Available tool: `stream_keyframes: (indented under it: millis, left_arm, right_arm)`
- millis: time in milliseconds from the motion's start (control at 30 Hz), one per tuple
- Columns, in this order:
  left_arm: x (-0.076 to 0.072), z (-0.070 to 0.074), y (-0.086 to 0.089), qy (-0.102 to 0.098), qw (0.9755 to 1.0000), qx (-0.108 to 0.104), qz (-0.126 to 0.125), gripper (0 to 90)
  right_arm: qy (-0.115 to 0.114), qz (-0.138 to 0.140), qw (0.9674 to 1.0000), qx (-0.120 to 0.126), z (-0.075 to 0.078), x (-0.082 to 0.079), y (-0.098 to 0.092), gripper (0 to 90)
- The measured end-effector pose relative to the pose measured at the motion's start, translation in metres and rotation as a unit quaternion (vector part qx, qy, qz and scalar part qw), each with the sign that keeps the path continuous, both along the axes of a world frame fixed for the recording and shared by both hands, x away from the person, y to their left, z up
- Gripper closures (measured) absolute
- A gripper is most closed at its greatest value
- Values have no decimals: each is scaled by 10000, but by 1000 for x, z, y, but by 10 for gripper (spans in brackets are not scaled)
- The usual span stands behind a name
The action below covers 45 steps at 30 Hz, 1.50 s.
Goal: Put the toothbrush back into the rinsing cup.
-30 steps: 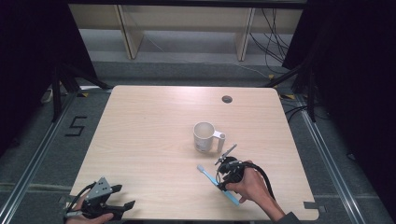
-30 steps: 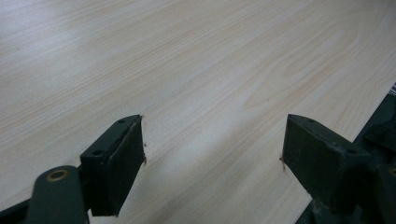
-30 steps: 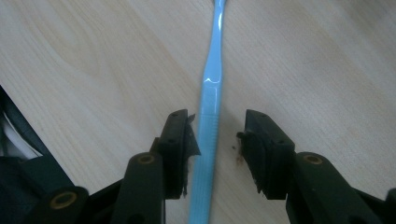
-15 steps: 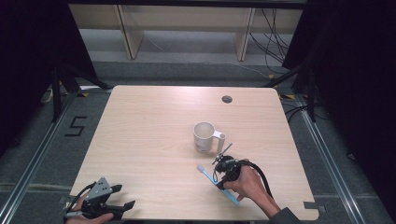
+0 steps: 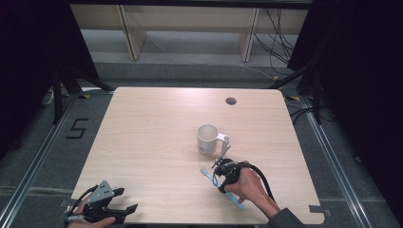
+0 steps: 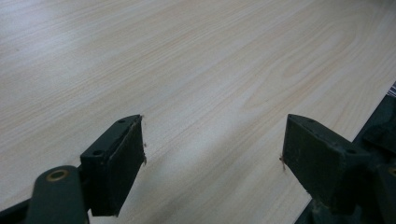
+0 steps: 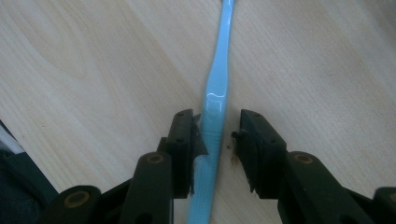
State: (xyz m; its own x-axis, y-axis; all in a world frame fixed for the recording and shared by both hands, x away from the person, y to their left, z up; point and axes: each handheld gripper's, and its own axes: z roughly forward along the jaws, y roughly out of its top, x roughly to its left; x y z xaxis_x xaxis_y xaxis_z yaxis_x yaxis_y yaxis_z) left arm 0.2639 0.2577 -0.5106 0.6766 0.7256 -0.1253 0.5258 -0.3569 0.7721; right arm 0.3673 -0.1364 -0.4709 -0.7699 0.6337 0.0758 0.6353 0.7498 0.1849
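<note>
High view: the table (image 5: pixel 157 128) carries a white mug (image 5: pixel 207 138) right of its middle. Nearer the front edge lies a blue toothbrush (image 5: pixel 231 194). My right gripper (image 7: pixel 215 135) has just been closing, jaws astride its handle, a gap remaining. My left gripper (image 6: pixel 212 149) gapes at the front-left corner.

High view overlooks table (image 5: pixel 157 142), gripper views close above tabletop

Surface: my pale wooden table (image 5: pixel 152 137).
Resting on it: a white mug (image 5: pixel 207 139), upright; a blue toothbrush (image 5: pixel 223 186), flat, near the mug.
</note>
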Motion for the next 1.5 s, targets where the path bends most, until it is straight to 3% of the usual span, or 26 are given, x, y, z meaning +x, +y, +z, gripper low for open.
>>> stream_keyframes:
  millis: [33, 133, 233, 400, 633, 700, 800, 967, 1500]
  left_arm:
    - [0, -1, -1, -7, 10000, -74, 42, 202]
    - [0, -1, -2, -7, 9999, -95, 57, 202]
    - [0, 0, 0, -3, 10000, -7, 6, 202]
    - [0, 0, 0, 0, 10000, -34, 16, 203]
    - [0, 0, 0, -7, 10000, -35, 15, 203]
    - [-1, 0, -1, -10, 9999, -106, 57, 203]
    - [0, 1, 0, 1, 10000, -14, 17, 203]
    - [-1, 0, -2, -20, 9999, -88, 77, 203]
    - [-1, 1, -2, -22, 10000, -63, 62, 204]
  right_arm:
    - [-35, 113, 9999, -39, -2, 2, -2, 667]
    - [102, -81, 9999, -90, -2, 0, 2, 669]
    - [17, 25, 9999, -124, -3, 2, 1, 676]
    - [160, -16, 9998, -122, -4, 2, 4, 686]
    - [111, 162, 9995, -232, -6, 4, 6, 728]
    - [154, 54, 9995, -277, -6, 4, 7, 739]
    - [53, 259, 9988, -409, -6, 7, 6, 748]
    - [194, 138, 9990, -385, -5, 6, 9, 780]
    - [180, 279, 9969, -717, -5, 8, 18, 782]
